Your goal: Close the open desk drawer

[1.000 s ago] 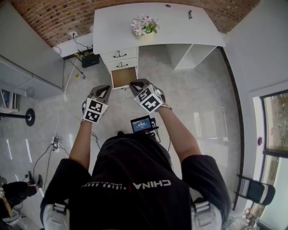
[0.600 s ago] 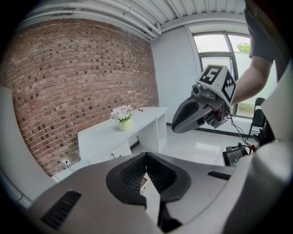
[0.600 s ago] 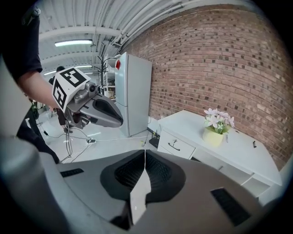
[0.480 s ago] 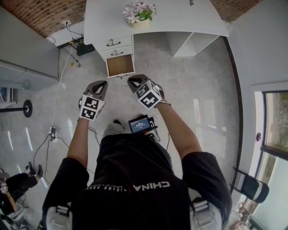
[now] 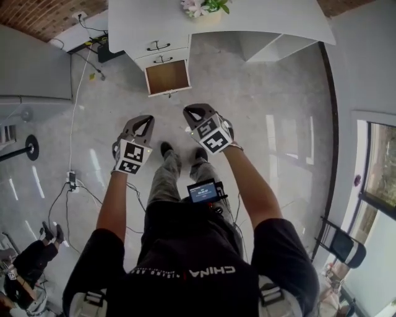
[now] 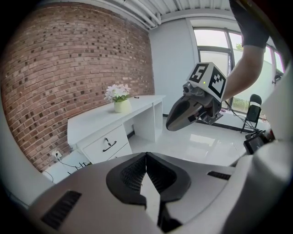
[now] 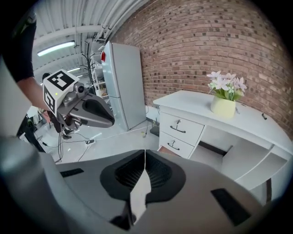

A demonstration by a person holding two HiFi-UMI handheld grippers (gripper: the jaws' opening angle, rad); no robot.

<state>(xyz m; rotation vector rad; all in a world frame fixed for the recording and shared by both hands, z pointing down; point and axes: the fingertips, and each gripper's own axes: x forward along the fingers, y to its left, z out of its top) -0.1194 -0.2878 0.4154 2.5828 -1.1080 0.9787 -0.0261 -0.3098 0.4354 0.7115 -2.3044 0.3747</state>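
The white desk (image 5: 260, 18) stands at the top of the head view. Its bottom drawer (image 5: 167, 77) is pulled out, showing a brown inside, below two closed drawers (image 5: 158, 45). My left gripper (image 5: 144, 122) and right gripper (image 5: 193, 112) hover side by side over the floor, short of the drawer and touching nothing. Both are shut and empty. The left gripper view shows my own jaws (image 6: 146, 157) meeting, the right gripper (image 6: 192, 107) and the desk (image 6: 114, 119). In the right gripper view my jaws (image 7: 145, 157) meet below the drawer fronts (image 7: 177, 129).
A pot of flowers (image 5: 204, 6) sits on the desk. Cables and a power strip (image 5: 73, 181) lie on the floor at the left. A grey fridge (image 7: 122, 87) stands left of the desk. A folding chair (image 5: 343, 246) is at the right.
The desk has slid up the head view and the open drawer looks larger. Both grippers sit lower in the view, farther from the drawer, still shut. The person's legs now show.
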